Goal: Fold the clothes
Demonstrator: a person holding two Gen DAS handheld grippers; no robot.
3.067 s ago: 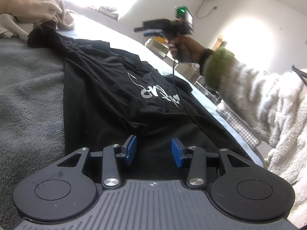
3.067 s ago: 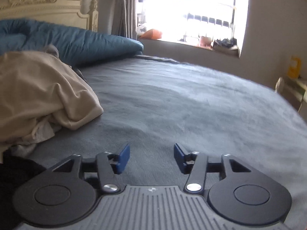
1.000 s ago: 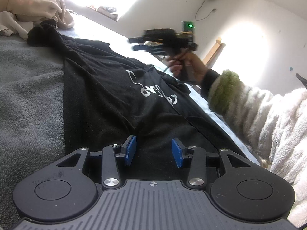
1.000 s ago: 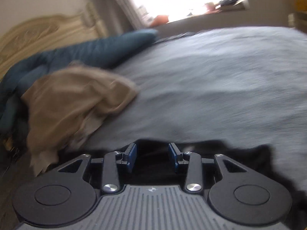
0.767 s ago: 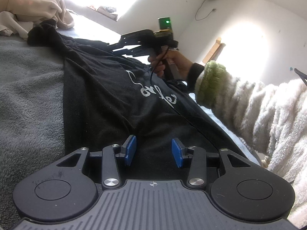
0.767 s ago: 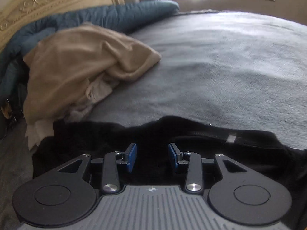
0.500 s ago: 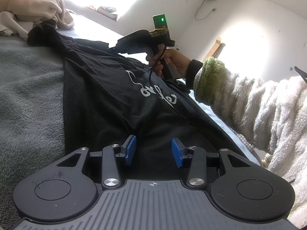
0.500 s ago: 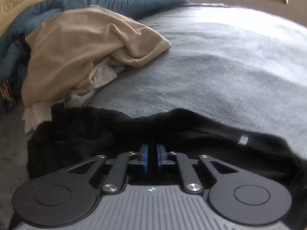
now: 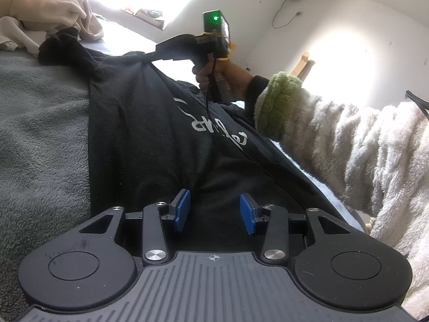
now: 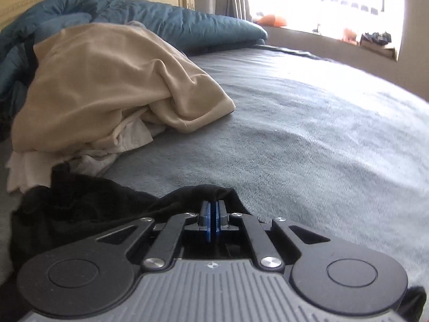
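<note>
the white script (image 9: 214,127) printed on the black shirt (image 9: 139,134) is partly folded under and crossed by a cable — it cannot be read. the shirt's near hem lies hidden beneath the left gripper (image 9: 214,212), and in the right wrist view its lower part runs behind the right gripper (image 10: 213,221). the fleece sleeve (image 9: 362,155) is cut off at the right edge. the things on the window sill (image 10: 375,40) are washed out by glare — too small to tell.

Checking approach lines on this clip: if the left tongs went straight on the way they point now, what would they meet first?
Most likely the black T-shirt: it lies on the grey blanket directly ahead of the open left tongs, between and beyond their pads. Depth is hard to judge, so where exactly they would touch is uncertain.
</note>
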